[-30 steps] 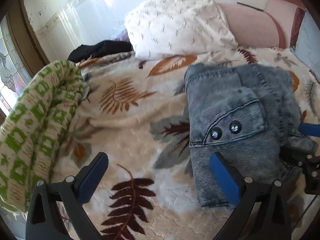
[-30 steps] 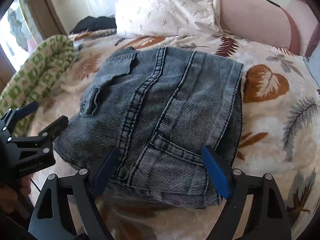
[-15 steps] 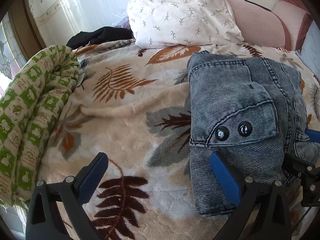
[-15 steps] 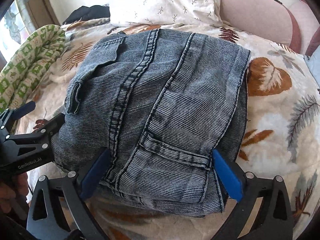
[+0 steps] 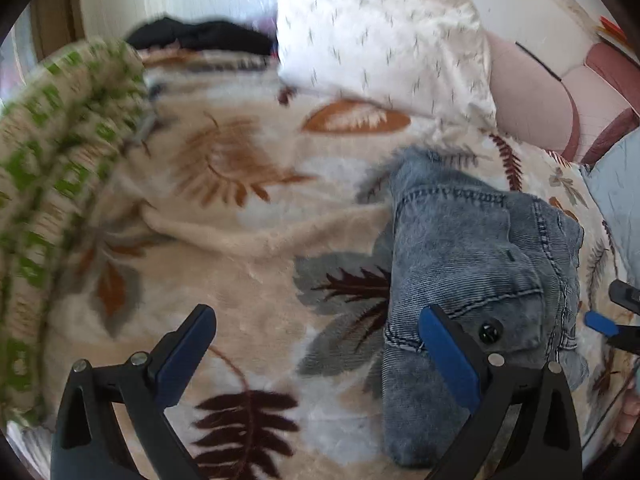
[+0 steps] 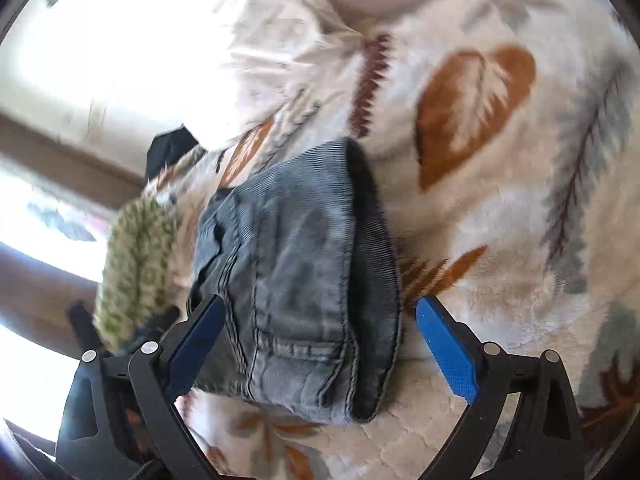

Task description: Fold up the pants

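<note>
The grey-blue jeans [image 5: 472, 248] lie folded into a thick bundle on the leaf-print blanket [image 5: 240, 240]. My left gripper [image 5: 316, 320] is open above the blanket, and its right finger overlaps the bundle's left edge beside a pocket snap. In the right wrist view the jeans [image 6: 300, 280] lie between the fingers of my right gripper [image 6: 322, 308]. Its jaws are closing but stand wide, with both pads clear of the cloth. The right gripper's blue tip [image 5: 600, 322] shows at the left wrist view's right edge. Both views are blurred.
A white patterned pillow [image 5: 380, 40] and a pink headboard [image 5: 532, 96] are at the far end of the bed. A green-and-cream quilt [image 5: 60, 160] is heaped along the left side, with a black garment [image 5: 208, 36] behind it. Bright window light fills the left of the right wrist view.
The right gripper has rolled and swung over to the bundle's right folded edge, so its view is tilted. The left gripper has shifted, leaving the jeans lower and further right in its view.
</note>
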`<act>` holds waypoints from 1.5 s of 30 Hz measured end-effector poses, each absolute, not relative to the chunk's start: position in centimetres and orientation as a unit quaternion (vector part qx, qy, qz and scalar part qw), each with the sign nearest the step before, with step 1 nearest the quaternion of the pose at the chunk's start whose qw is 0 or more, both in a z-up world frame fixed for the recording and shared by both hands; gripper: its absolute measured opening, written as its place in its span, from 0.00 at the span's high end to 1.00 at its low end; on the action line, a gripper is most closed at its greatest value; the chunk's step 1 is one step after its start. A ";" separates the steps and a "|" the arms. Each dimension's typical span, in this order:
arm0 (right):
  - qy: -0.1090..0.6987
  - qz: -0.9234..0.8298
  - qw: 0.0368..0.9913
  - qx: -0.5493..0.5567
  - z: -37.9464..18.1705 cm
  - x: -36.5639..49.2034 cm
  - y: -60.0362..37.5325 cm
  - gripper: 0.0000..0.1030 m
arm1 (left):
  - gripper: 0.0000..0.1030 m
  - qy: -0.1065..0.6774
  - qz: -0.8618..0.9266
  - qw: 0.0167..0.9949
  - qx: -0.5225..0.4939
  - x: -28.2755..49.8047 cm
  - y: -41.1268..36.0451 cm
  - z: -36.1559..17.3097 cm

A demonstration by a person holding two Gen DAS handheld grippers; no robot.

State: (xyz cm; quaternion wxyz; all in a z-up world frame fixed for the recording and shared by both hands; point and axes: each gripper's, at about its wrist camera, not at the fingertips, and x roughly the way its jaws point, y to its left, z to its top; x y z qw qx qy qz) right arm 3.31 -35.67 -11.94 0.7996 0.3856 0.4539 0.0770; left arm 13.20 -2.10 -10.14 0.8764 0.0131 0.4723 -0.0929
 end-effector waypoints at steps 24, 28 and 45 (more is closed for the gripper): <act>0.495 0.094 0.795 0.338 -15.1 7.0 -32.1 0.03 | 0.00 0.527 -0.133 0.839 -0.025 16.1 -3.2 -12.5; 0.477 0.104 0.785 0.381 -15.6 6.8 -33.0 0.04 | 0.00 0.527 -0.128 0.839 -0.050 16.6 -2.6 -12.0; 0.471 0.110 0.782 0.393 -15.7 7.2 -33.1 0.04 | 0.00 0.589 -0.212 0.762 -0.166 17.6 -2.1 -12.7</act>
